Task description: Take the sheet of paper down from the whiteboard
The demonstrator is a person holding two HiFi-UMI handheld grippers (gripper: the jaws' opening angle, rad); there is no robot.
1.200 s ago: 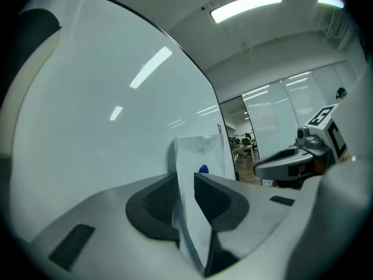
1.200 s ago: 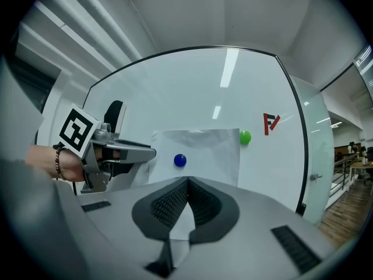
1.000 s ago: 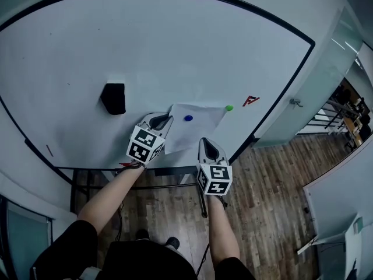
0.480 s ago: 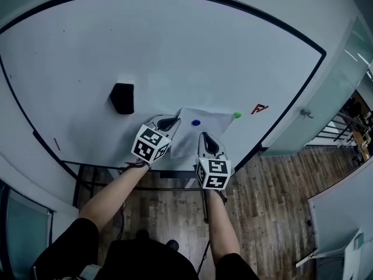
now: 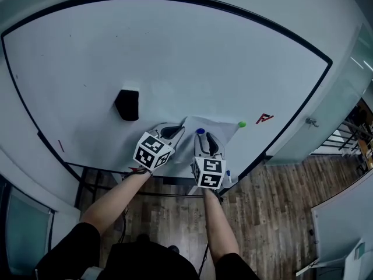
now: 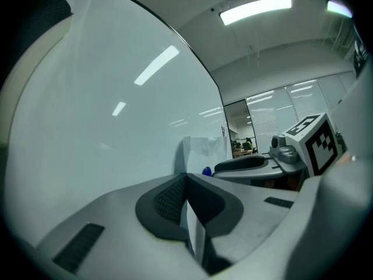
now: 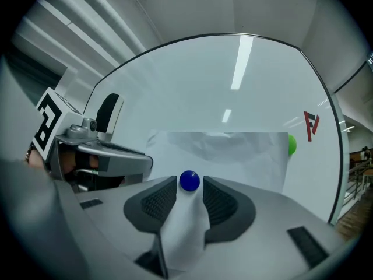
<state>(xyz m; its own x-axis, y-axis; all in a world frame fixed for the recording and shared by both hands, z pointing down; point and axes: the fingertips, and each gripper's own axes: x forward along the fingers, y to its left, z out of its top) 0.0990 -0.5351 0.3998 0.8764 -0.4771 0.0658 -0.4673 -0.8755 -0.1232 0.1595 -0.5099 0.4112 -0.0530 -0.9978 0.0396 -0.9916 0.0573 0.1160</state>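
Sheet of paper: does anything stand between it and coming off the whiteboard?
Two magnets pin the sheet of paper to the whiteboard: a blue magnet between the right gripper's jaws, which have just been opening, and a green magnet at its right corner. The left gripper is shut on its left edge.

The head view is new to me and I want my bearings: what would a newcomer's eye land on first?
A big whiteboard fills the view, with a sheet of paper low on it, a green magnet at its right corner and a black eraser further left. The left gripper is shut on the sheet's left edge; the right gripper, its jaws just opening, has a blue magnet between them.
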